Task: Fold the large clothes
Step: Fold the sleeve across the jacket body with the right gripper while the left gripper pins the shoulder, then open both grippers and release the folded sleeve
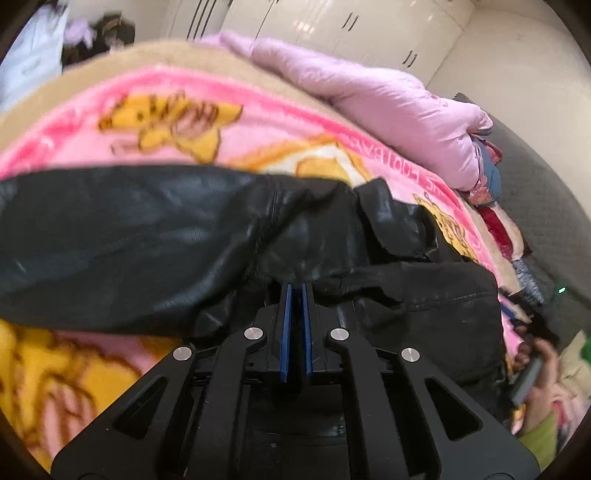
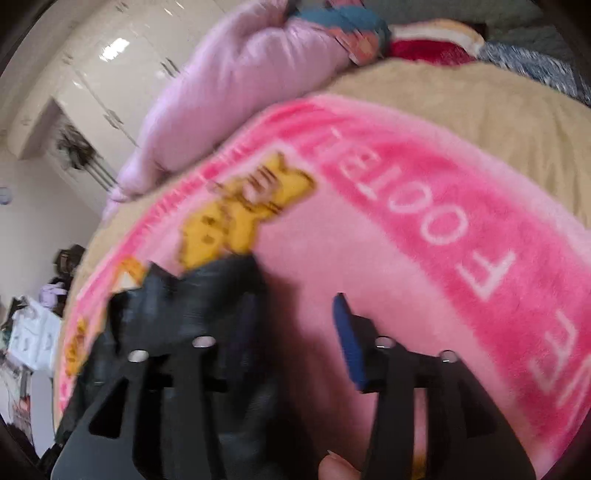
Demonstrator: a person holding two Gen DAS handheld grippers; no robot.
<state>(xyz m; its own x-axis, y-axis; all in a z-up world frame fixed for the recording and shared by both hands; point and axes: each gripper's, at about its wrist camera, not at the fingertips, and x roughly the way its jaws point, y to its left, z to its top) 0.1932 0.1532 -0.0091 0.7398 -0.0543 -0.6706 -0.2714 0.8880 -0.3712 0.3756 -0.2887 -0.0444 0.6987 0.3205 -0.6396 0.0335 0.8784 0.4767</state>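
A black leather jacket [image 1: 147,236] lies spread across the pink cartoon blanket [image 1: 258,125] that covers the bed, one sleeve stretched out to the left and the body bunched toward the right edge. In the right wrist view the same jacket [image 2: 177,317] shows as a dark crumpled mass at the blanket's lower left.

The left gripper [image 1: 296,291] sits right at the jacket's middle, its blue pads [image 1: 284,325] drawn together with only a sliver between them, and the tips press into a fold of the leather; it looks pinched there, though the fabric at the tips is dark and hard to separate.

The right gripper [image 2: 295,314] hangs over the blanket just beside the jacket, jaws apart with bare pink fleece between them. Its left finger overlaps the jacket's edge in a blur, and I cannot tell whether it touches.

Beyond the blanket's far side lies a lilac quilt [image 1: 369,96], with red and blue clothes [image 1: 491,184] tucked against it. White wardrobe doors [image 1: 332,26] stand behind.
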